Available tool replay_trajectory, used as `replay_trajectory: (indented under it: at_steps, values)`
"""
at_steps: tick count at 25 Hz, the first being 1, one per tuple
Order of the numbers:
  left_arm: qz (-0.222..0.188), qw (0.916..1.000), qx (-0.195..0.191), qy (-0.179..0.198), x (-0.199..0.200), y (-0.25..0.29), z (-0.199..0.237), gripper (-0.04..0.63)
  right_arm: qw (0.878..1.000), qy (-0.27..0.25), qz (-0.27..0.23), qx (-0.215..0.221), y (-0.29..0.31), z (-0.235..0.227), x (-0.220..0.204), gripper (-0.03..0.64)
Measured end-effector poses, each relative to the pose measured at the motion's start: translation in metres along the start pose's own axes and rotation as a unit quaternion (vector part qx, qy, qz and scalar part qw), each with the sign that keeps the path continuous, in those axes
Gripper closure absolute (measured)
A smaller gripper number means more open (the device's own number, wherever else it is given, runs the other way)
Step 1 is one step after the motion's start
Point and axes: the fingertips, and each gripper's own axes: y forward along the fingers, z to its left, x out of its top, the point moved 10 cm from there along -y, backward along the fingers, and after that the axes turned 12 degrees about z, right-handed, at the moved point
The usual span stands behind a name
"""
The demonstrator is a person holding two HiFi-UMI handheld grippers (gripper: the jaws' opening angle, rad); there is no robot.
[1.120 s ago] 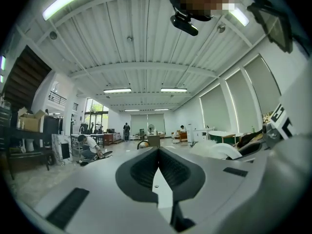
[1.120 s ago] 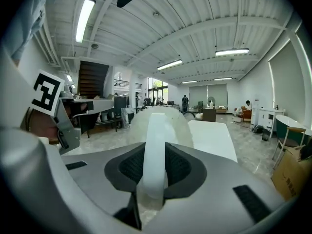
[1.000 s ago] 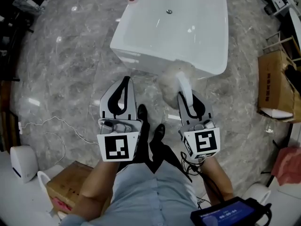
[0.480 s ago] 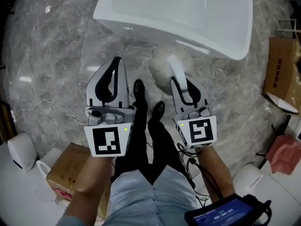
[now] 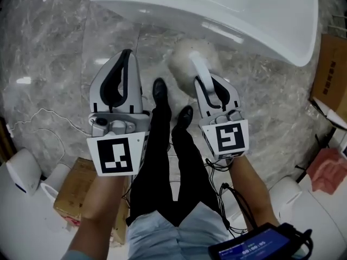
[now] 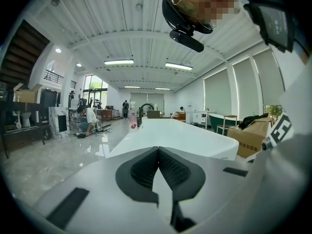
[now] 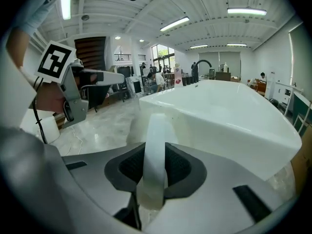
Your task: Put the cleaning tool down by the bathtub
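Observation:
The cleaning tool is a white handle (image 7: pixel 155 155) ending in a fluffy pale head (image 5: pixel 187 64). My right gripper (image 5: pixel 210 85) is shut on the handle, and the head hangs just above the marble floor by the near wall of the white bathtub (image 5: pixel 233 10). In the right gripper view the tub (image 7: pixel 229 111) fills the space ahead. My left gripper (image 5: pixel 120 75) is shut with nothing between its pads, held beside the right one. Its own view shows the tub (image 6: pixel 170 135) straight ahead past the closed fingertips (image 6: pixel 158 152).
The person's black shoes (image 5: pixel 172 104) stand between the two grippers. Cardboard boxes sit at the right (image 5: pixel 332 58) and lower left (image 5: pixel 76 191). A white cable (image 5: pixel 38 121) trails across the grey marble floor on the left. Other people are far off in the showroom (image 6: pixel 90 121).
The head camera has moved closer to the tub, so the tub slid up the frame. Both grippers and the cleaning tool shifted toward the tub wall, and the grip stayed the same.

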Motion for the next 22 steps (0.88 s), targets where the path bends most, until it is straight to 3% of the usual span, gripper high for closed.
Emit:
replay_trajectory:
  at_steps: [8, 22]
  values:
    - [0.013, 0.9999, -0.011, 0.003, -0.066, 0.036, 0.022, 0.579, 0.999, -0.014, 0.039, 0.01, 0.071, 0.008, -0.044, 0.52]
    - [0.039, 0.9992, 0.005, -0.01, -0.168, 0.078, 0.044, 0.58, 0.996, -0.042, 0.072, 0.035, 0.186, -0.009, -0.117, 0.52]
